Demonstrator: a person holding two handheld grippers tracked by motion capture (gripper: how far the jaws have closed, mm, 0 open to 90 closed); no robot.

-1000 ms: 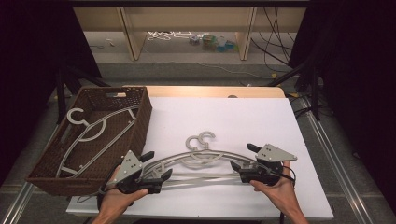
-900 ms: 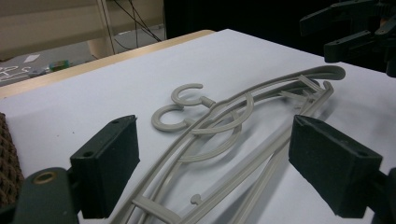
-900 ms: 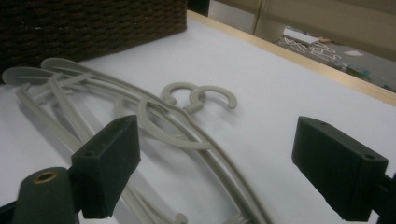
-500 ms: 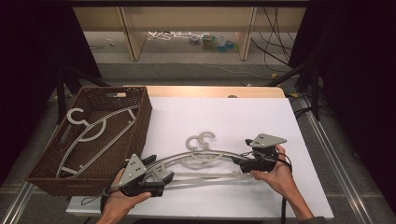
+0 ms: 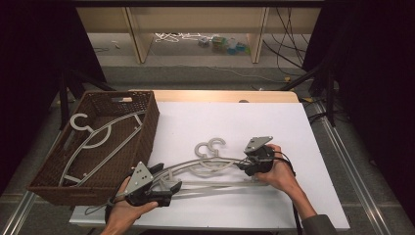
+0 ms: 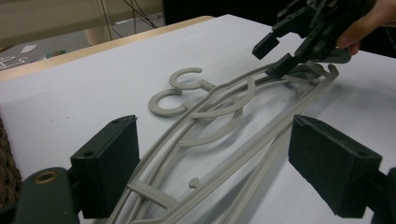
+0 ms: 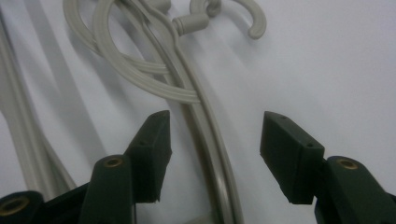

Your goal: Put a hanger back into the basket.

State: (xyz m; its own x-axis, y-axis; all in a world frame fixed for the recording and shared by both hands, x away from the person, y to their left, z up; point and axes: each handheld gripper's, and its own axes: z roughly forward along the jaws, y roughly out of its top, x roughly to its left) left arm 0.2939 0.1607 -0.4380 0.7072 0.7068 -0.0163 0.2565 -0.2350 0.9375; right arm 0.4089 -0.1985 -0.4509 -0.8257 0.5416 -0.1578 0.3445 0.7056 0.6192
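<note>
— Hangers (image 5: 208, 164) lie stacked on the white table (image 5: 274, 122), two grey ones overlapping with hooks pointing away from us, and we have a gripper at each end of them.

— Right, we see the left gripper (image 5: 166, 183) low at the near-left end, just beside the wicker basket (image 5: 147, 125). In the left gripper view its pads (image 6: 108, 163) stand wide apart with the hanger arms running between them, nothing pinched yet.

— Same story on the other side. Our right gripper (image 5: 243, 165) sits over the right shoulder of the stack, and in the right gripper view its jaws are spread wide, straddling one curved arm (image 7: 205, 135) without touching it.

— Why both ends? We judge it is because a hanger is long and springy; held at one tip it would swing and snag its twin.

— And the two are nested, loops crossing near the hooks (image 6: 180, 88). We reckon a lift has to part the top one cleanly from the one beneath.

— The basket already holds more hangers (image 5: 93, 142), leaning across it with a hook resting over its far-left rim. So that looks like where we are headed.

— Then closing on the same hanger with both grippers is the next call, as we read it.
</note>
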